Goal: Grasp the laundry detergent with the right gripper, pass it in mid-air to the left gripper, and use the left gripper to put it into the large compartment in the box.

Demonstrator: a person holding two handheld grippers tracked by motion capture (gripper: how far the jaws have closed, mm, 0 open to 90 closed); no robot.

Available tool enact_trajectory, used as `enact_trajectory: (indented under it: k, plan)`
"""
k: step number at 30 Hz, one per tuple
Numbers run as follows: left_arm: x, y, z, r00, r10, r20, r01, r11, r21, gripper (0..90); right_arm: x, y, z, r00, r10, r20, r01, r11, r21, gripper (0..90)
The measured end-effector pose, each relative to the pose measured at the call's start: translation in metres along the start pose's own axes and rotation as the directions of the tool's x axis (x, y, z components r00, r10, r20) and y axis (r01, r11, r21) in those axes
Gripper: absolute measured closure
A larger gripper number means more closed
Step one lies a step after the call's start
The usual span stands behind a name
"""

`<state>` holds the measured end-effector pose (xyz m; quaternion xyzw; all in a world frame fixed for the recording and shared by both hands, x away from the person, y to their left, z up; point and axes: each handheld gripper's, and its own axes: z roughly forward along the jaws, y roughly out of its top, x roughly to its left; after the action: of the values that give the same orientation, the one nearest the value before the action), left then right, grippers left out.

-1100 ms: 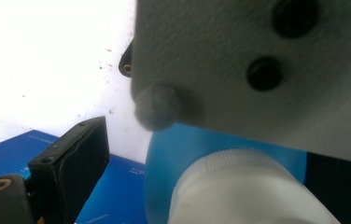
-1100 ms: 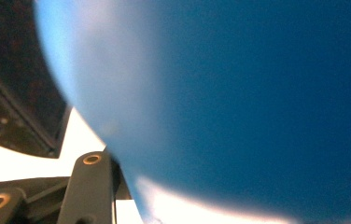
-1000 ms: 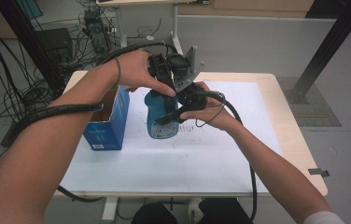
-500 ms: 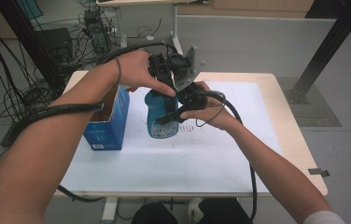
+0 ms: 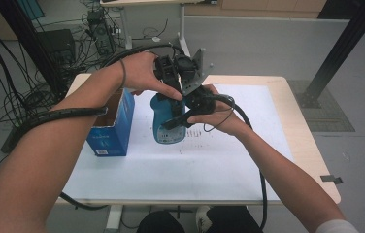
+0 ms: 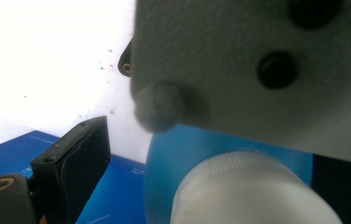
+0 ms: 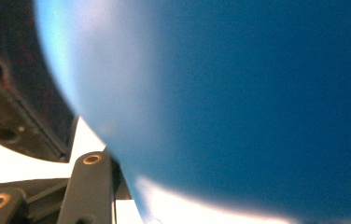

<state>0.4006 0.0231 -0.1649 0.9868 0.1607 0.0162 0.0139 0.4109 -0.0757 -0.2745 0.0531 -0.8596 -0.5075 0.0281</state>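
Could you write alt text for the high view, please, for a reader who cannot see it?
A person's two hands hold grippers around a blue bottle standing on a white sheet on the table: the left gripper is at the bottle's top, the right gripper against its side. An open blue cardboard box stands just left of the bottle.

Blue bottle (image 5: 168,127), white cap (image 6: 253,191); blue box (image 5: 112,131).

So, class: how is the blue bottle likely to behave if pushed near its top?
The blue bottle stands tall on a small base, so it probably tips rather than slides. Its smooth rounded plastic looks slippery. The white cap looks ribbed, likely easier to hold.
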Motion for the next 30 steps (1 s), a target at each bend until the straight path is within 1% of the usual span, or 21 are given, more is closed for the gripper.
enact_trajectory:
  k: [3, 4, 8, 30]
  plan:
    - [-0.0005, -0.0004, 0.0012, 1.0, -0.003, -0.001, 0.003, 1.0, -0.007, 8.2, 0.0003, 0.0, 0.0001, 1.0, 0.001, -0.001, -0.001, 1.0, 0.001, 44.2]
    - [-0.0004, -0.0002, 0.0009, 1.0, -0.002, 0.002, 0.002, 1.0, 0.0, 8.2, 0.0001, -0.0001, 0.0, 1.0, -0.002, 0.002, 0.002, 1.0, 0.003, 44.2]
    - [-0.0003, -0.0003, 0.0011, 1.0, -0.003, -0.002, 0.003, 0.9999, -0.01, 8.2, 0.0002, 0.0001, -0.0005, 1.0, -0.001, 0.003, 0.001, 1.0, 0.001, 44.2]
    - [-0.0016, 0.0001, 0.0009, 1.0, 0.001, 0.0, -0.001, 1.0, -0.005, 8.5, 0.0009, 0.0005, -0.0019, 1.0, -0.003, 0.007, 0.003, 1.0, 0.002, 44.2]
